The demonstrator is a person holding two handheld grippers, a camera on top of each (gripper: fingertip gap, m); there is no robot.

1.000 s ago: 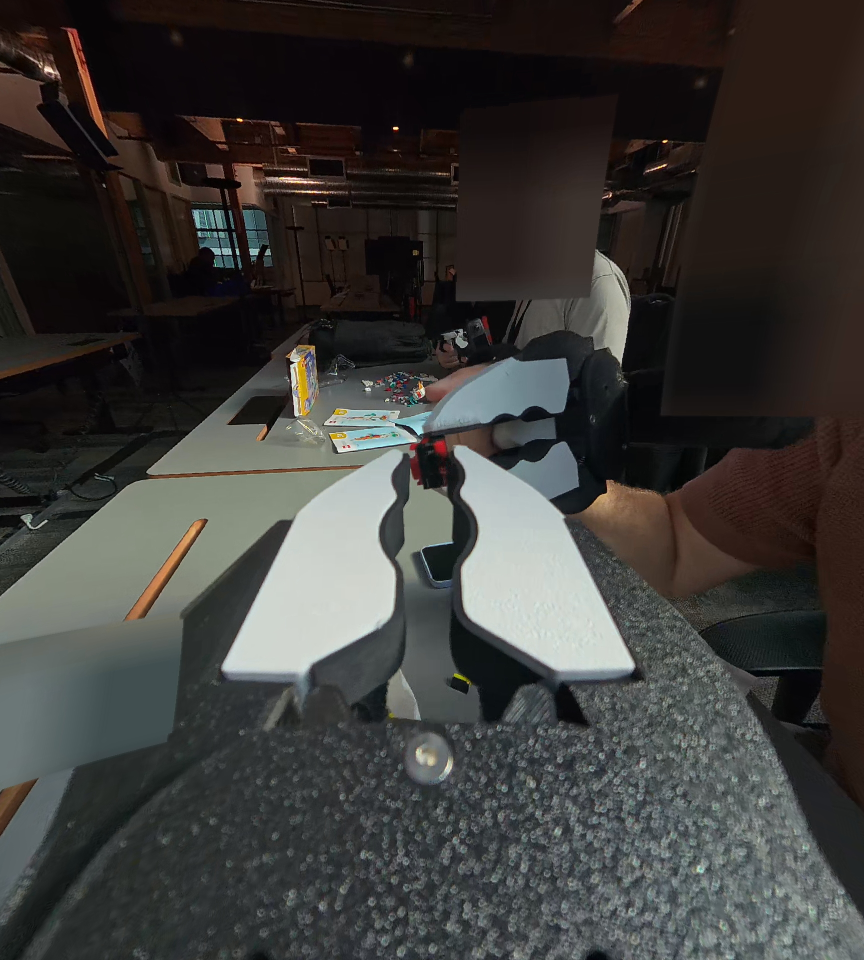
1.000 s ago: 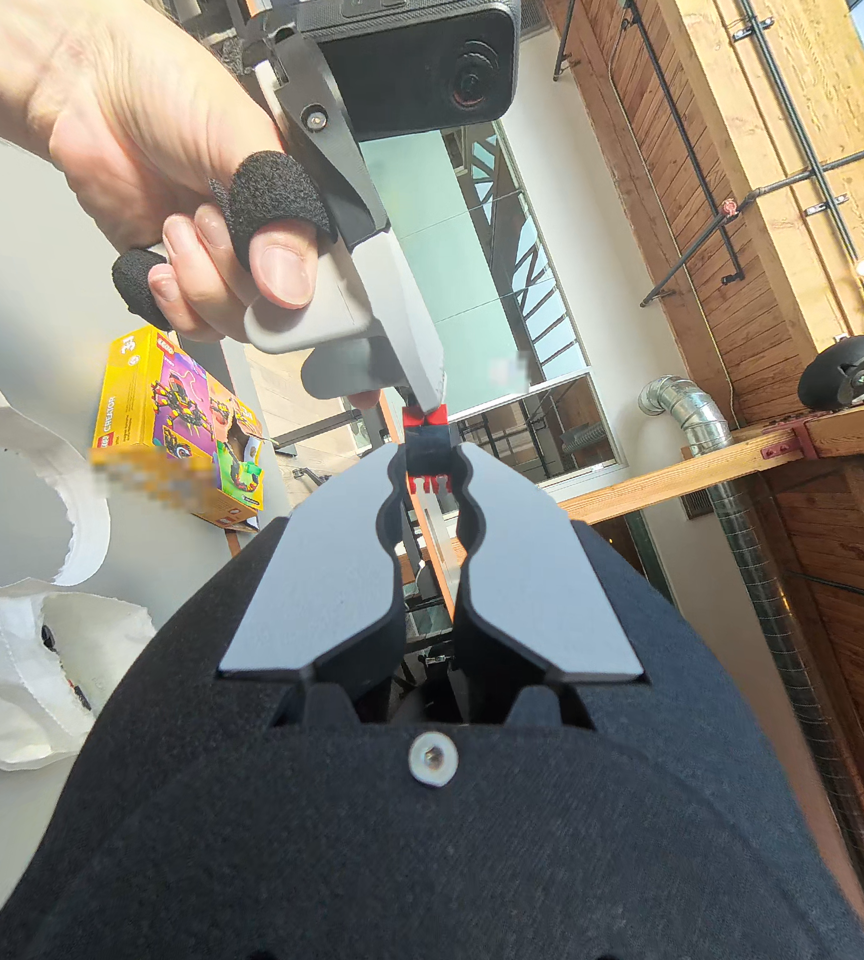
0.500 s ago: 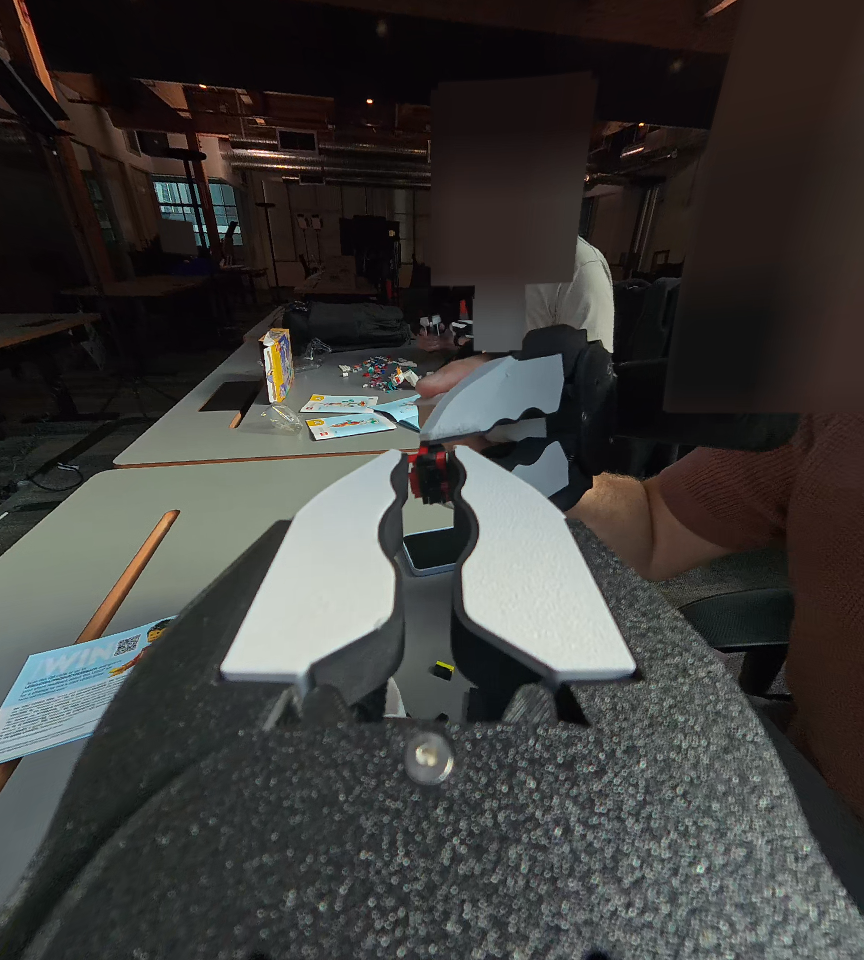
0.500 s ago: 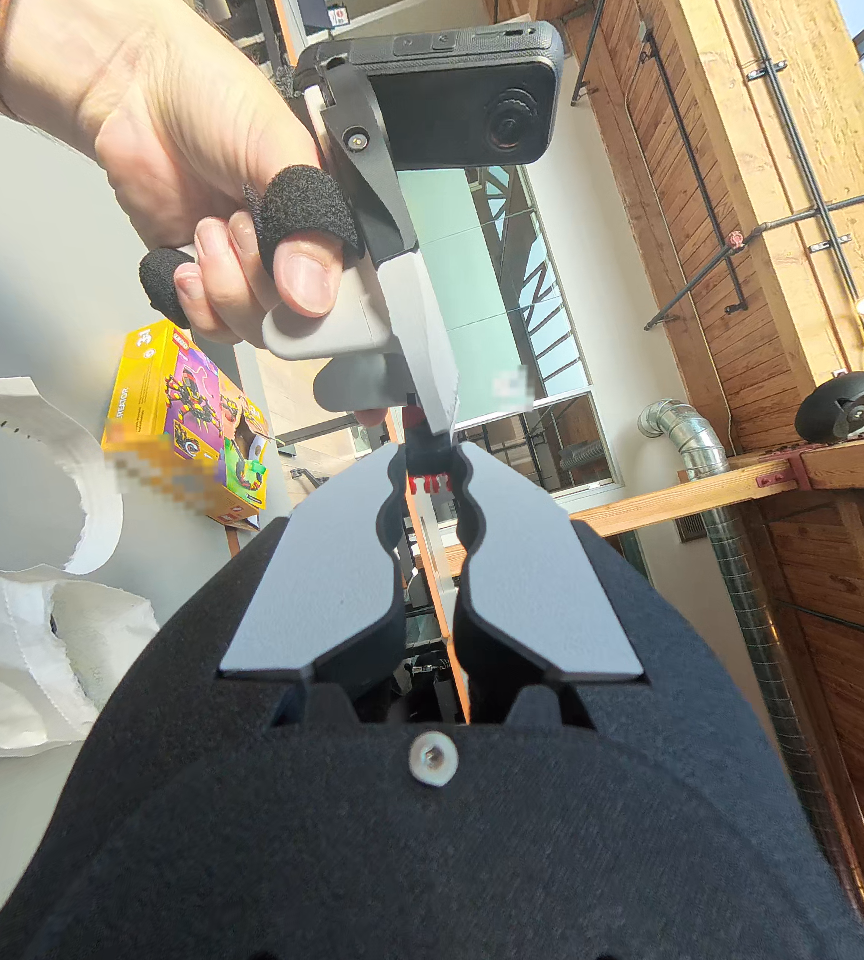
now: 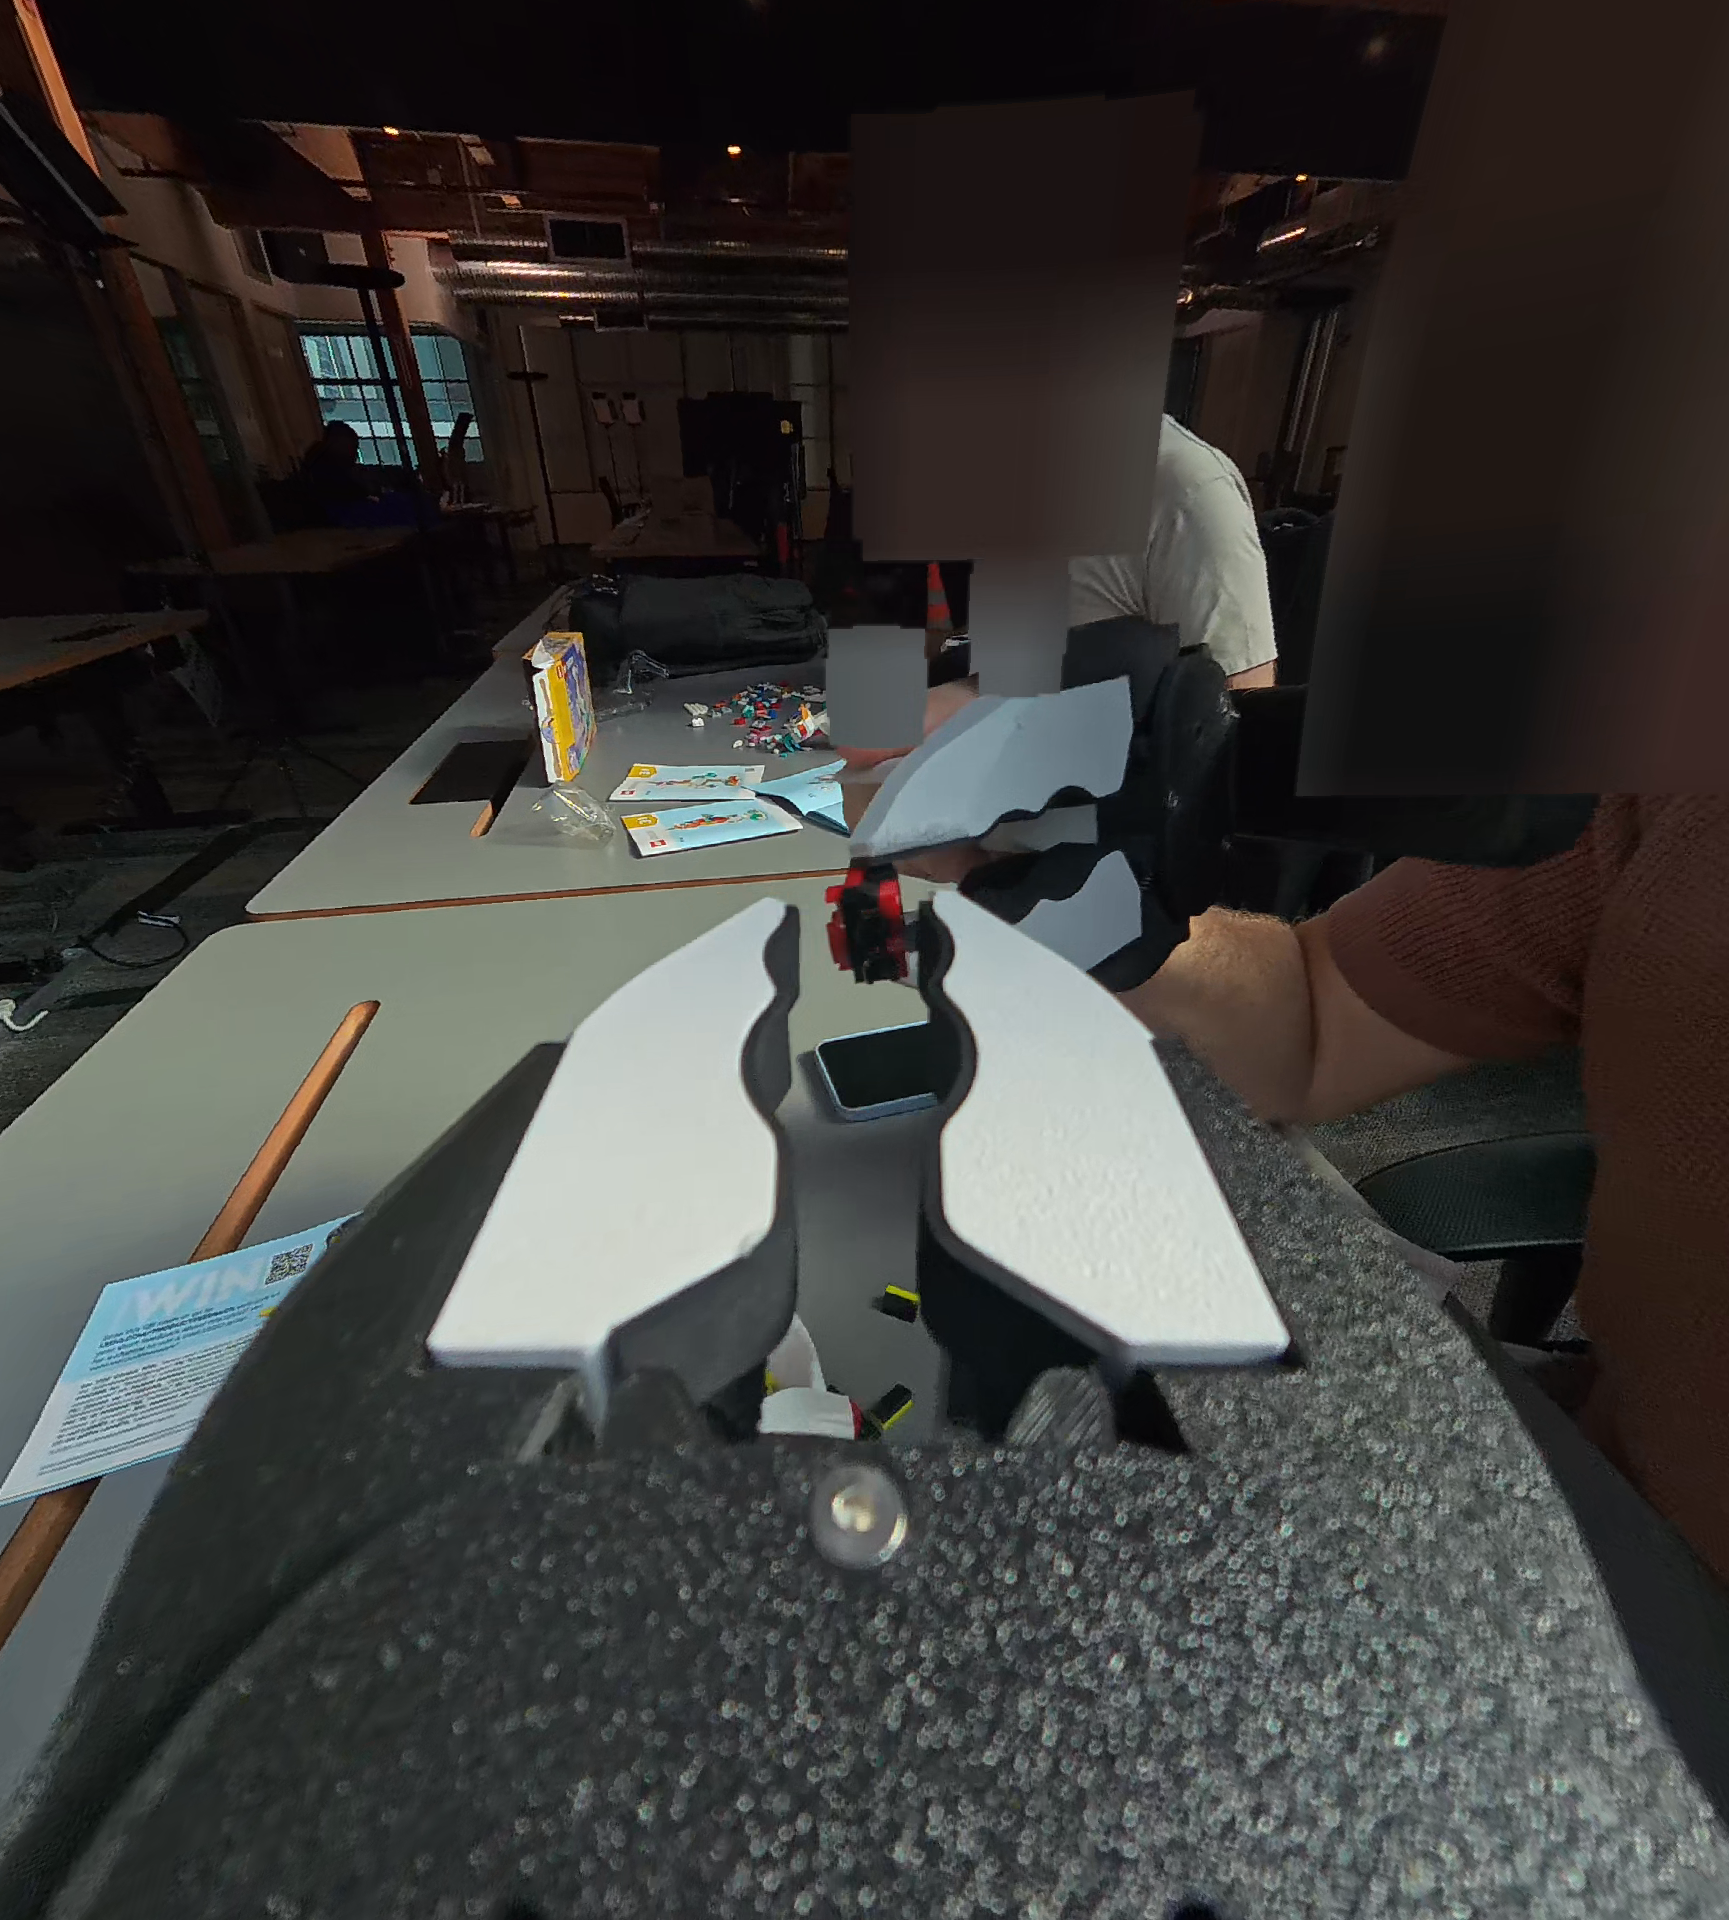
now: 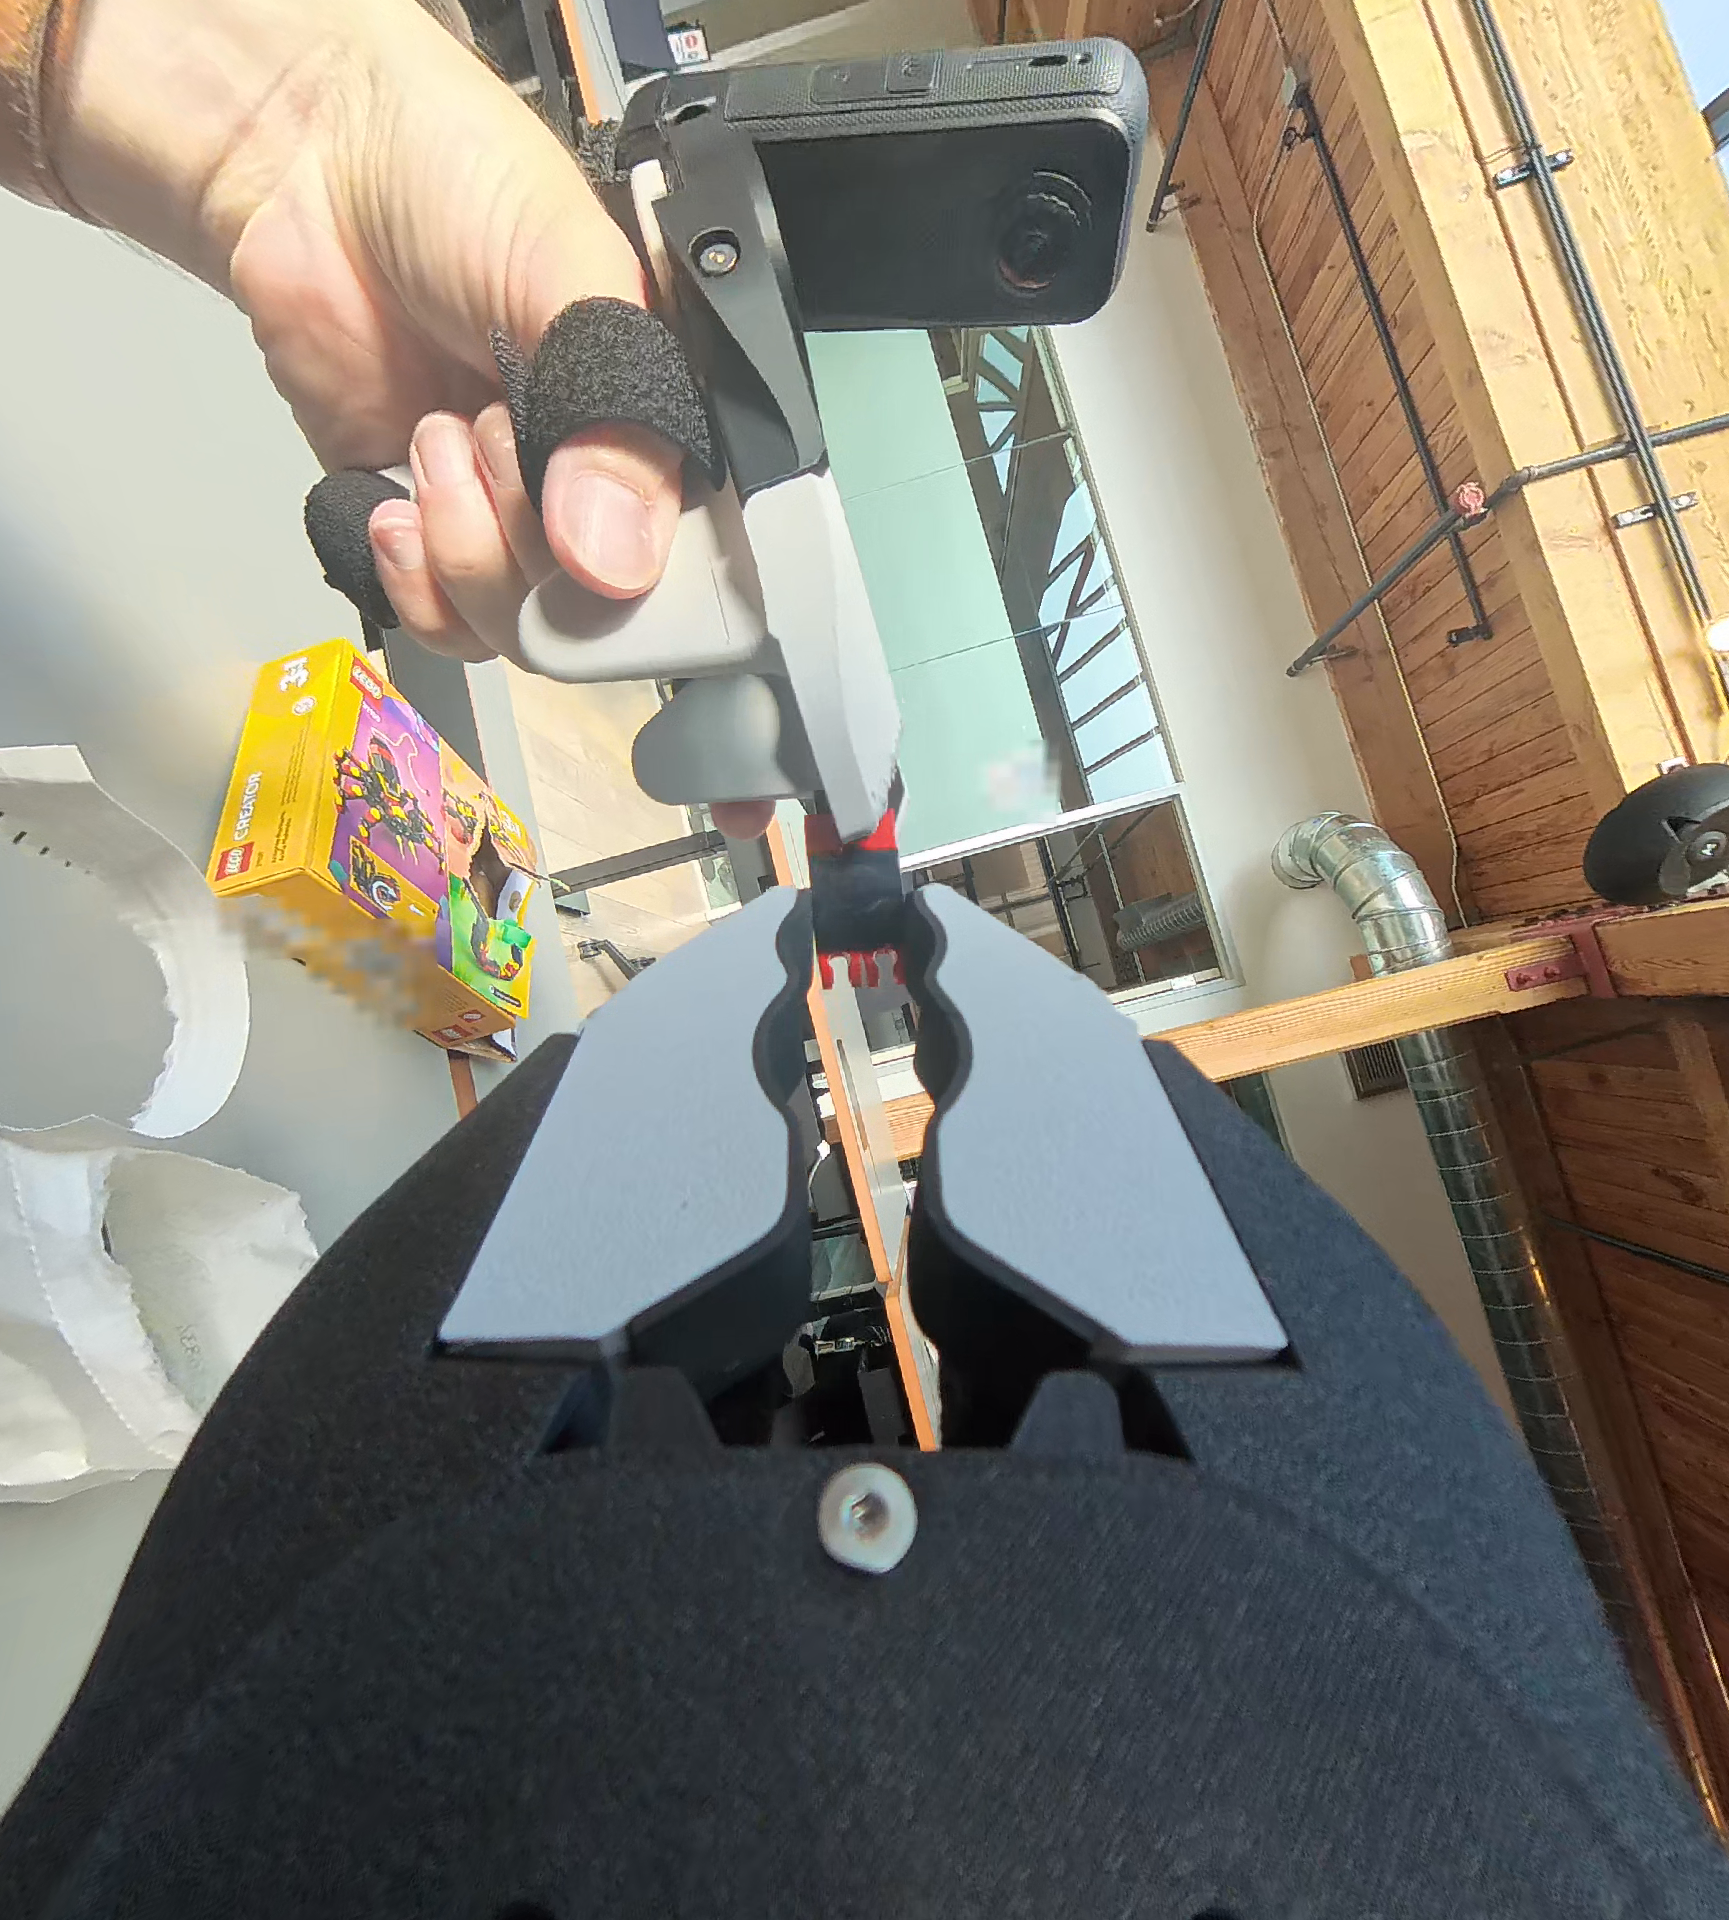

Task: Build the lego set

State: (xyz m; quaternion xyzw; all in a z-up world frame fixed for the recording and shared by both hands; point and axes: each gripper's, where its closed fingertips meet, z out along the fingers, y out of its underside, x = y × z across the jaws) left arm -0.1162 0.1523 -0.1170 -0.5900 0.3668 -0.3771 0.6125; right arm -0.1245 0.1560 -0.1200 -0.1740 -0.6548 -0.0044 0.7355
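A small red and black lego assembly (image 5: 868, 925) is in the air above the grey table (image 5: 424, 1039). My left gripper (image 5: 860, 920) is open around it: the left finger stands clear and the right finger is close beside it. My right gripper (image 6: 855, 906) is shut on the same assembly (image 6: 855, 914), with red prongs showing below its tips. In the left wrist view the right gripper (image 5: 870, 854) comes in from the right, above the assembly. In the right wrist view the left gripper (image 6: 855, 821), held in a hand, points down onto the assembly's red top.
A phone (image 5: 881, 1070) lies on the table under the grippers, with small loose pieces (image 5: 896, 1304) nearer. A blue leaflet (image 5: 164, 1361) lies at the left. A yellow lego box (image 6: 372, 842) and a torn white paper bag (image 6: 60, 1299) are on the table. Booklets (image 5: 709, 826) lie on the far table. Only a small space, under 4 cm, lies between the two pairs of fingers.
My left gripper has opened: its fingers were closed on the red and black assembly and now stand apart. My right gripper keeps its hold. Both views have shifted a little.
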